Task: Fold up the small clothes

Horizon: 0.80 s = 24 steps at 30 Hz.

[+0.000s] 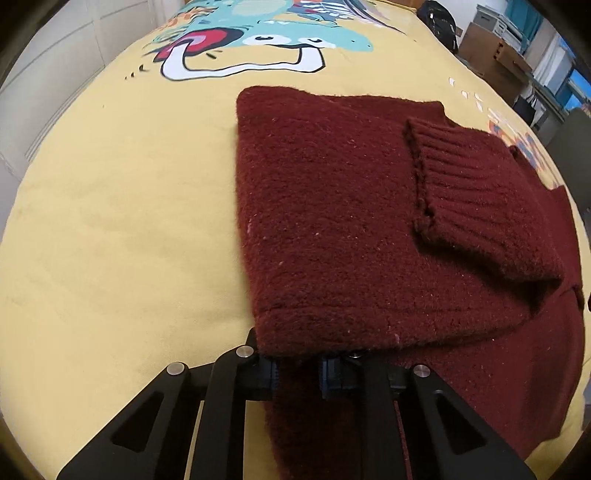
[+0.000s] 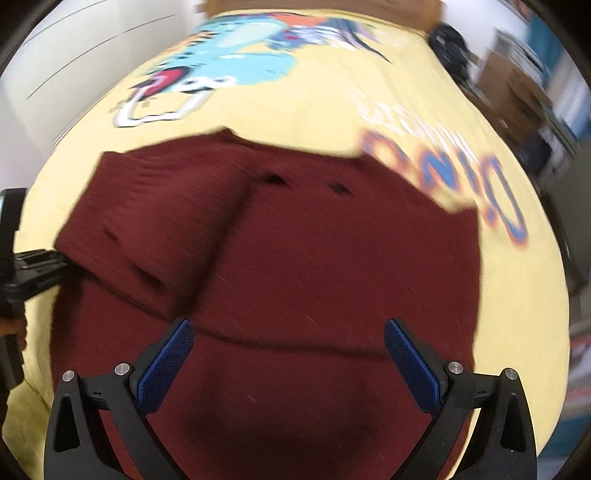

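Note:
A dark red knit sweater (image 1: 332, 221) lies partly folded on a yellow printed cloth (image 1: 110, 221). One sleeve with a ribbed cuff (image 1: 461, 177) is laid across the body. My left gripper (image 1: 301, 373) is shut on the near left edge of the sweater, with fabric pinched between its blue pads. In the right wrist view, which is motion-blurred, the sweater (image 2: 314, 258) fills the middle. My right gripper (image 2: 288, 325) hangs open above it with nothing between its fingers. The left gripper (image 2: 33, 266) shows at the far left edge, at the sweater's corner, with a hand (image 2: 14, 328) below it.
The yellow cloth carries a cartoon print (image 1: 266, 37) at the far end and orange-blue lettering (image 2: 461, 177) to the right of the sweater. Cardboard boxes (image 1: 491, 55) and a black bag (image 1: 439, 22) stand beyond the far right. A white panelled wall (image 1: 48, 55) runs along the left.

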Available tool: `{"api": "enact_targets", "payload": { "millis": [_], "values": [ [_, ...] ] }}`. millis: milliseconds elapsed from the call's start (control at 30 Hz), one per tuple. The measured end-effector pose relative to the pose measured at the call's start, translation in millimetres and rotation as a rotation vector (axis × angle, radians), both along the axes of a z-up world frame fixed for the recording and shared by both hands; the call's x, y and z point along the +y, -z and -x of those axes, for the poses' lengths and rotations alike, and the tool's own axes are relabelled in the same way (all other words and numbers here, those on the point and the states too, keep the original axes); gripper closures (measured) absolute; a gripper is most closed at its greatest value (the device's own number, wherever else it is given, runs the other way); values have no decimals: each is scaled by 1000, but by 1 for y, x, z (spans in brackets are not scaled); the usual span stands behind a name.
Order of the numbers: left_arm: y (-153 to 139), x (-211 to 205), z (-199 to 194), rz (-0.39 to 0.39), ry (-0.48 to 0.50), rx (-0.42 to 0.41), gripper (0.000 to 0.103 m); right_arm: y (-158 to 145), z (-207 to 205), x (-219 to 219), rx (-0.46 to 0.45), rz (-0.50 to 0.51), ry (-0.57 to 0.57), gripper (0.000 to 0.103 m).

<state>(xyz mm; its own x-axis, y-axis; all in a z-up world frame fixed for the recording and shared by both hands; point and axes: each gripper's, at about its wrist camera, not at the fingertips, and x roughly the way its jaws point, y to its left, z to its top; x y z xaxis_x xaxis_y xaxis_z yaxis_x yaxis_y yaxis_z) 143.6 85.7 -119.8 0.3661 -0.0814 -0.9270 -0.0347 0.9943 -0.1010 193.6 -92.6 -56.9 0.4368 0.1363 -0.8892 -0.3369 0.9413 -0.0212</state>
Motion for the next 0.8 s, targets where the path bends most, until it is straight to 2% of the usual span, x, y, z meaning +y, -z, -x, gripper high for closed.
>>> {"api": "enact_targets", "payload": {
  "millis": [167, 333, 467, 533, 567, 600, 633, 667, 700, 800],
  "values": [
    [0, 8, 2, 19, 2, 10, 90, -4, -13, 70, -31, 34, -161, 1],
    [0, 6, -1, 22, 7, 22, 90, 20, -26, 121, -9, 79, -254, 1],
    [3, 1, -14, 1, 22, 25, 90, 41, -35, 144, -6, 142, -279, 2],
    [3, 3, -15, 9, 16, 27, 90, 50, -40, 150, 26, 160, -279, 9],
    [3, 4, -15, 16, 13, 29, 90, 56, -43, 151, 46, 162, -283, 20],
    [4, 5, -16, 19, 13, 31, 90, 59, -45, 149, 50, 166, -284, 43],
    [5, 6, -17, 18, 15, 34, 90, 60, -47, 148, 47, 169, -278, 54],
    [5, 6, -17, 15, 20, 37, 90, 57, -48, 142, 42, 159, -266, 72],
    [4, 6, -17, 14, 24, 38, 90, 52, -51, 134, 43, 125, -248, 83],
    [4, 7, -21, 20, 27, 41, 90, 30, -58, 96, 53, -2, -169, 85]
  ]
}}
